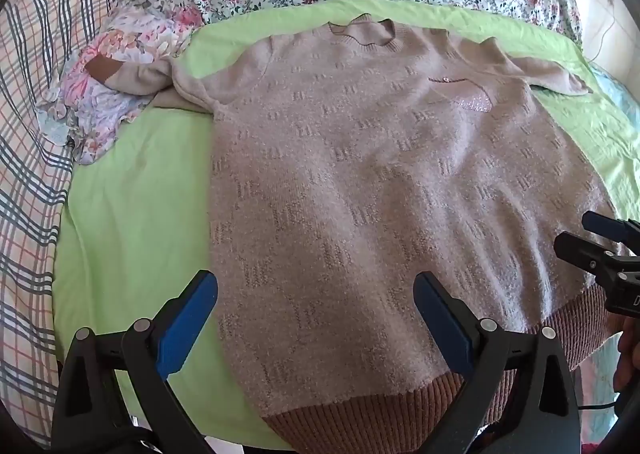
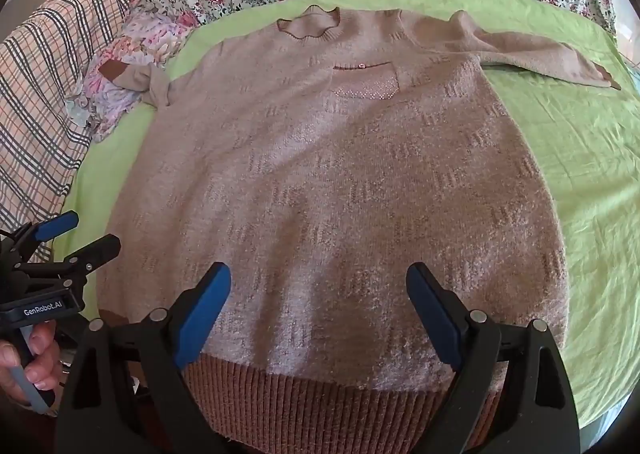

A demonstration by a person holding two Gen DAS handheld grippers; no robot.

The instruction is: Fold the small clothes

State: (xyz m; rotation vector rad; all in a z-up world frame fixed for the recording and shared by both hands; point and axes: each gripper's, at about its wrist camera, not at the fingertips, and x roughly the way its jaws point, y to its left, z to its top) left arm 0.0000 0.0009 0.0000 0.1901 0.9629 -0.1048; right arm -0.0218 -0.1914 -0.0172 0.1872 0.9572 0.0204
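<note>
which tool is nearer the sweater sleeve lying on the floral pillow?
Left. The left tool hangs open over the sweater's hem corner on that sleeve's side; the right tool is over the opposite side.

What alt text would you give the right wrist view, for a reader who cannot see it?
A pinkish-beige sweater lies flat, front up, on a green sheet, its ribbed hem nearest the camera. The open right hand-held gripper hangs above the hem, and the left hand-held gripper shows at the left edge.
</note>
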